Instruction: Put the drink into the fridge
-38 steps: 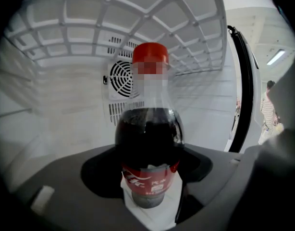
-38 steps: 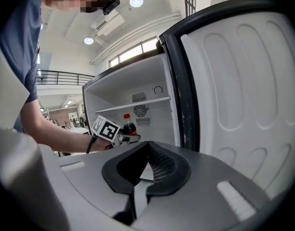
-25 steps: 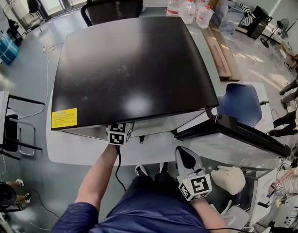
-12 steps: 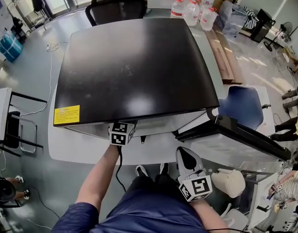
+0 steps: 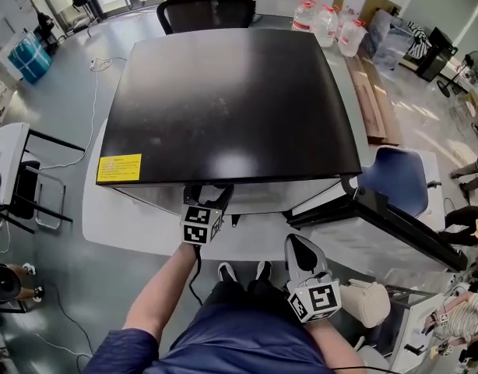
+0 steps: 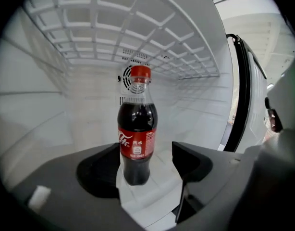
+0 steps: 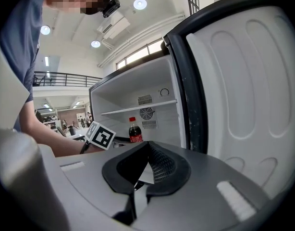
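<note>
The cola bottle point(image 6: 137, 134), red cap and red label, stands upright on the white floor of the fridge's inside; it also shows small in the right gripper view as the bottle point(image 7: 134, 132). My left gripper point(image 6: 145, 170) is open, its jaws spread to either side of the bottle's base, with a gap on the right side. From above, the left gripper point(image 5: 209, 192) sits just at the front edge of the black fridge top point(image 5: 231, 100). My right gripper point(image 5: 300, 249) hangs low by the person's legs, shut and empty point(image 7: 147, 148).
The fridge door point(image 7: 248, 95) stands swung open to the right, seen edge-on as the door point(image 5: 395, 228). A wire shelf point(image 6: 138, 37) spans above the bottle. A blue chair point(image 5: 395, 179), a black office chair point(image 5: 206, 6) and water jugs point(image 5: 328, 23) stand around the fridge.
My left gripper has drawn back out from under the fridge's front edge, so its jaws now show from above. The right gripper has stayed put.
</note>
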